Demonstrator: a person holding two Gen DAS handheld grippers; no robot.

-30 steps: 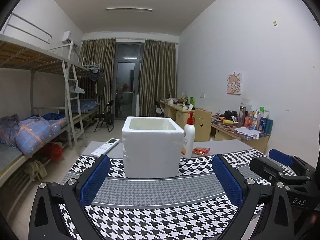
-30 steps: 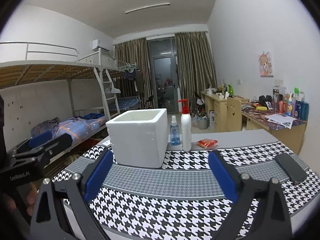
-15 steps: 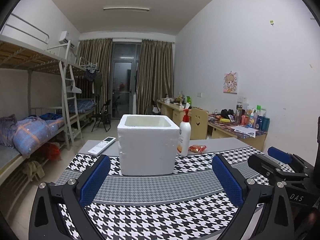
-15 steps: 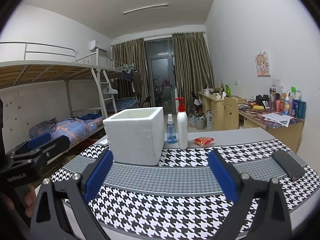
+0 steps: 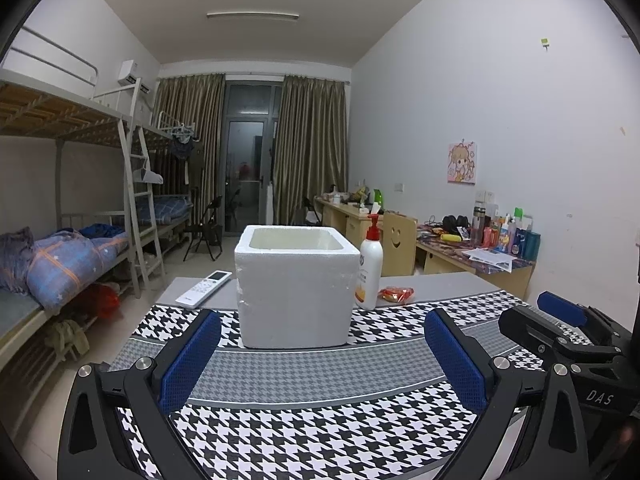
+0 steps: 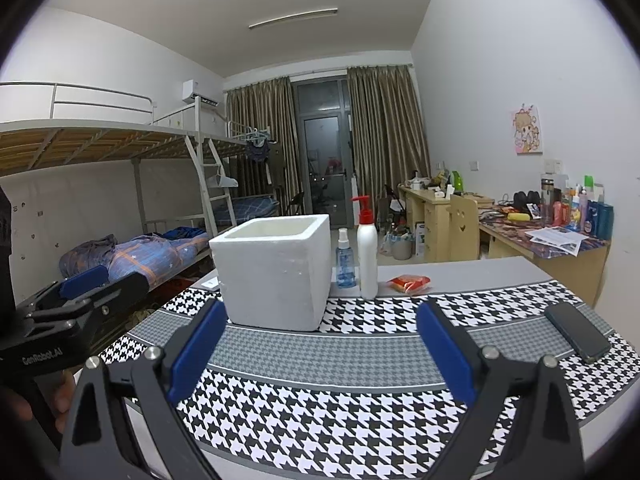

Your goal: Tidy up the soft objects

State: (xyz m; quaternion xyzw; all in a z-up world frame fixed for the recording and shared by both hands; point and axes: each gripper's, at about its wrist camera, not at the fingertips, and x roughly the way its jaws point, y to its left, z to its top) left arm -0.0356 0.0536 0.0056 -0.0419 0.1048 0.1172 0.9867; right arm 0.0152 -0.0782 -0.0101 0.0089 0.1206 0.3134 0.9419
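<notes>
Left tool (image 5: 318,360): spread wide, empty, hovering over the near table (image 5: 320,376) edge.
Right tool (image 6: 318,354): likewise wide apart, holding nothing.
Change: both views have risen slightly over the last second; no approach begun, so no sorting has started.
Foam box (image 5: 296,286): upright at table centre, open mouth upward, no clear long axis.
Red packet (image 6: 410,283): flat behind the pump bottle (image 6: 367,252), long axis left-right.

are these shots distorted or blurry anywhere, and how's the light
Left wrist view: strong fisheye bending of the houndstooth cloth, dark vignette corners, dim even ceiling light, foam box sharp. Right wrist view: same curving, phone stretched near the edge, no glare.
</notes>
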